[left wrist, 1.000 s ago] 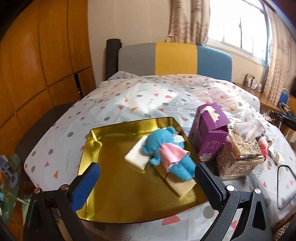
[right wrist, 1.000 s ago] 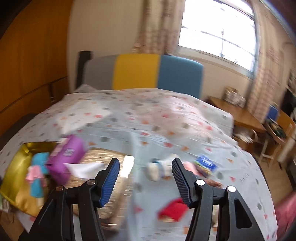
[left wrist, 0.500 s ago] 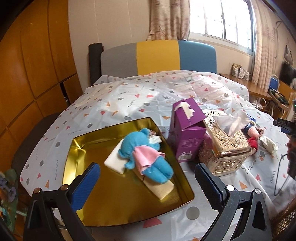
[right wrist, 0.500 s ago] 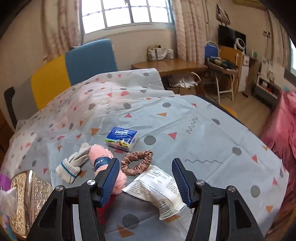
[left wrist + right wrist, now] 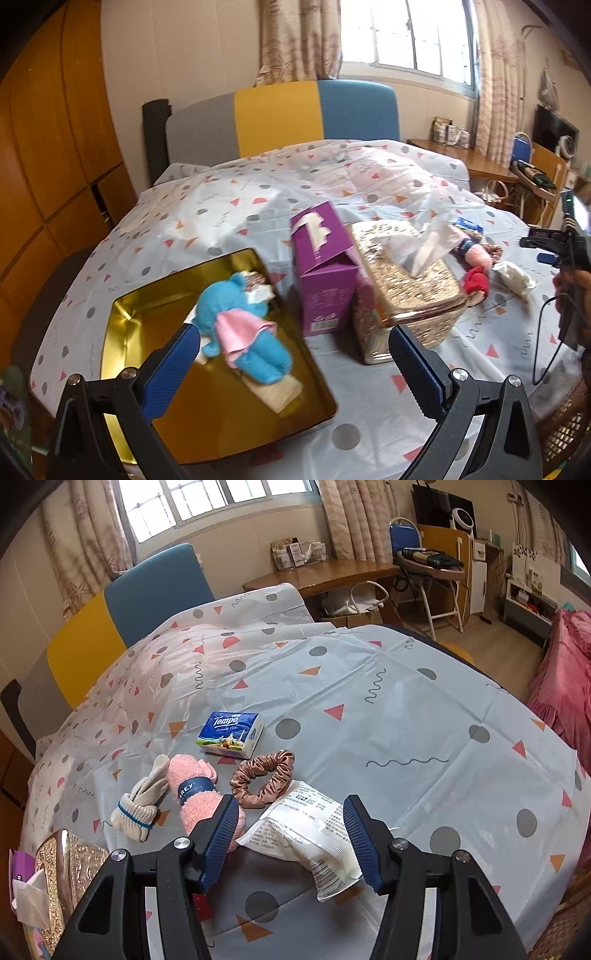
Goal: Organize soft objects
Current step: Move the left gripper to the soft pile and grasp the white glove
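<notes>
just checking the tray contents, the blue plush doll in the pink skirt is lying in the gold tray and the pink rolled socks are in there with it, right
Not quite. The blue plush doll does lie in the gold tray, but the pink rolled socks are out on the tablecloth, between the white glove and the brown scrunchie. The right wrist view shows this.

The gold tray (image 5: 122, 321) is partly hidden along its near rim by the left gripper (image 5: 293, 363) fingers. The blue plush doll (image 5: 236, 325) covers most of the white pad and the tan block under it. The purple tissue box (image 5: 325, 273) hides one side of the gold tissue box (image 5: 406, 291). In the right wrist view, the white packet (image 5: 310, 827) passes behind the right gripper (image 5: 291, 834) fingers, and a red item (image 5: 201, 904) shows only as a sliver. The print on the packet is too small to read.
</notes>
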`<state>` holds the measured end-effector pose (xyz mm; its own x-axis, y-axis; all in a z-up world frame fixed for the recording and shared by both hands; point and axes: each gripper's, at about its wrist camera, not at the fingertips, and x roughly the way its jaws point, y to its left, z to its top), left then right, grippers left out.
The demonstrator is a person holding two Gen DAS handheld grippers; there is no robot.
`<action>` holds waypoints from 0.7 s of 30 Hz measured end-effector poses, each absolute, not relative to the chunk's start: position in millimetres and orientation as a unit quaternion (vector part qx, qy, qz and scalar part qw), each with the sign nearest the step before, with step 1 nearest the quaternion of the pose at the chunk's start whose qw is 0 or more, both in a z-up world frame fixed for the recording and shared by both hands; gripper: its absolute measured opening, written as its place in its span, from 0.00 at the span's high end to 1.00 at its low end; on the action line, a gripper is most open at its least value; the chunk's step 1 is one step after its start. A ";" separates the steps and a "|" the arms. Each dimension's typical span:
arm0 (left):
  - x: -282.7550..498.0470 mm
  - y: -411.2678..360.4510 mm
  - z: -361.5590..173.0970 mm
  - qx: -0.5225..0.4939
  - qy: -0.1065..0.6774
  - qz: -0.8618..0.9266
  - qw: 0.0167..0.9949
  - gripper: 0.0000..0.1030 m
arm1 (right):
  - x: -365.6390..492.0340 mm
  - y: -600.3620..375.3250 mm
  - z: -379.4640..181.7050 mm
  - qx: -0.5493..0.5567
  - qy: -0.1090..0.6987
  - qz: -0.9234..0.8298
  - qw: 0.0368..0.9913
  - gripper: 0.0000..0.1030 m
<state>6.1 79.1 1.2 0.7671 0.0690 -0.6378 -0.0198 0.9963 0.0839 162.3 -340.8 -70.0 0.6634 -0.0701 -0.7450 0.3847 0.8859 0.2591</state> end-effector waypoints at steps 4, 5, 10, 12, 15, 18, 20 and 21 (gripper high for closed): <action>9.6 65.6 6.7 0.041 0.336 0.007 0.941 0.00 | 162.2 -343.7 -70.7 0.209 0.391 -0.130 0.887 0.42; 11.1 62.9 8.3 0.039 0.337 0.000 0.941 0.00 | 162.1 -344.5 -70.8 0.211 0.391 -0.130 0.886 0.42; 18.2 48.2 20.3 0.035 0.329 -0.024 0.943 0.00 | 161.8 -350.8 -74.0 0.222 0.397 -0.140 0.879 0.42; 20.4 41.1 25.8 0.033 0.325 -0.042 0.944 0.00 | 161.0 -354.9 -76.0 0.231 0.400 -0.145 0.875 0.42; 27.6 23.8 34.5 0.039 0.323 -0.071 0.943 0.00 | 160.3 -361.6 -81.0 0.242 0.409 -0.161 0.865 0.42; 38.5 1.1 43.4 0.050 0.321 -0.103 0.940 0.00 | 158.6 -370.1 -85.3 0.268 0.412 -0.162 0.856 0.42; 55.5 -16.9 48.9 0.065 0.335 -0.120 0.932 0.01 | 156.8 -373.1 -86.8 0.280 0.413 -0.160 0.852 0.42; 64.2 -24.8 51.7 0.066 0.342 -0.125 0.929 0.01 | 156.1 -374.0 -87.1 0.284 0.413 -0.158 0.851 0.42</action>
<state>64.2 -24.8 51.7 0.7345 -0.1878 -0.6521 0.2778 0.9600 0.0364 156.1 -374.0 -87.1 0.6085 -0.0349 -0.7928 0.5042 0.7884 0.3524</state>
